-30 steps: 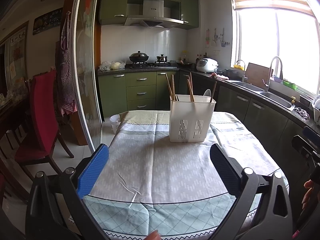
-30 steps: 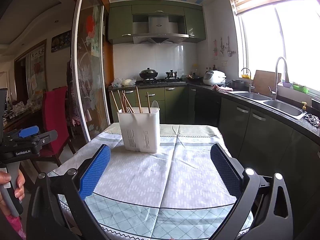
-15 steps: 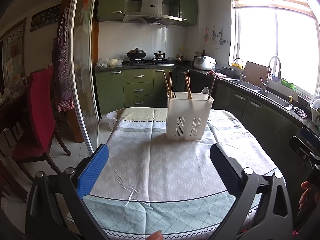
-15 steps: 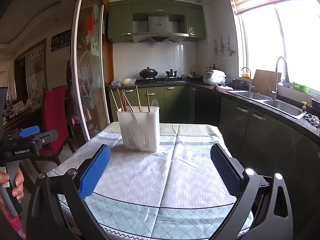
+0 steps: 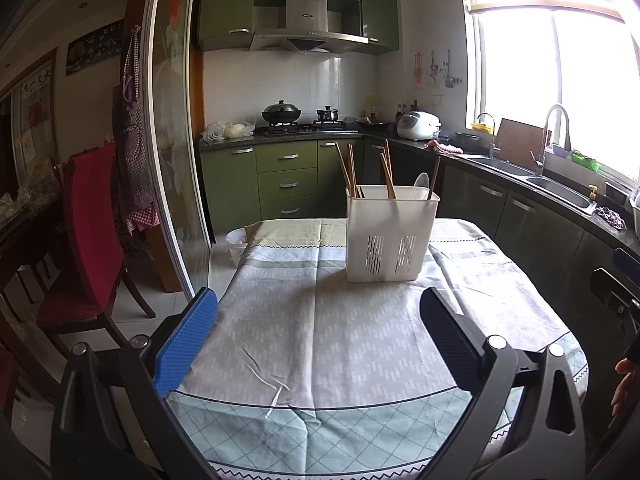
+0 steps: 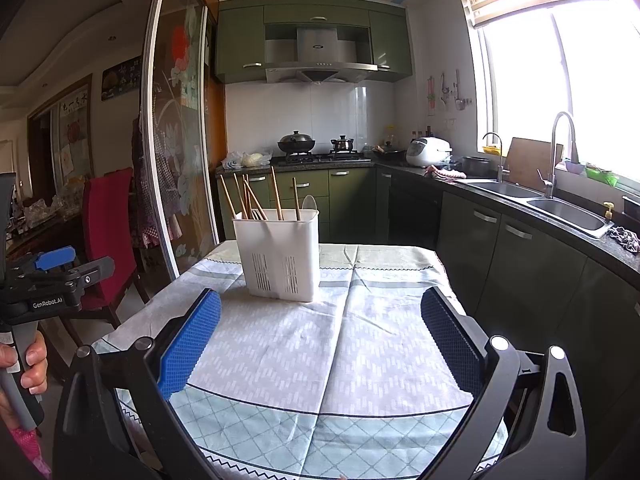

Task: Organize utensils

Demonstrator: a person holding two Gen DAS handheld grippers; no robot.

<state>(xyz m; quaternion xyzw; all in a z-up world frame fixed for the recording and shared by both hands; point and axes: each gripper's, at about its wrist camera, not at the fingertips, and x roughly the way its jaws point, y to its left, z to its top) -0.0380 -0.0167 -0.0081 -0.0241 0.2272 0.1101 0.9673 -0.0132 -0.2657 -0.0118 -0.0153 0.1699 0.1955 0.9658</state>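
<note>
Both grippers wide apart, holder upright on the cloth

Straight ahead in both views, a white slotted utensil holder (image 5: pixel 391 238) stands upright on a counter covered by a pale patterned cloth (image 5: pixel 340 344). Wooden chopsticks (image 5: pixel 349 172) lean inside it, and a pale spoon (image 5: pixel 421 187) shows above its rim. The left gripper (image 5: pixel 318 328) hovers over the near edge of the cloth with its fingers (image 5: pixel 184 344) spread and holding nothing; the right gripper (image 6: pixel 320 330) does the same. Only bare cloth lies between the fingers and the holder. A hand (image 6: pixel 32 364) grips a handle at the left edge of the right view. A red chair (image 5: pixel 90 236) stands to the left beside a glass sliding door (image 5: pixel 172 160). Behind are green cabinets (image 5: pixel 288 176), a stove with a black pot (image 5: pixel 281 112), a white rice cooker (image 5: pixel 418 125), and a steel sink (image 5: pixel 560 190) under a bright window.
</note>
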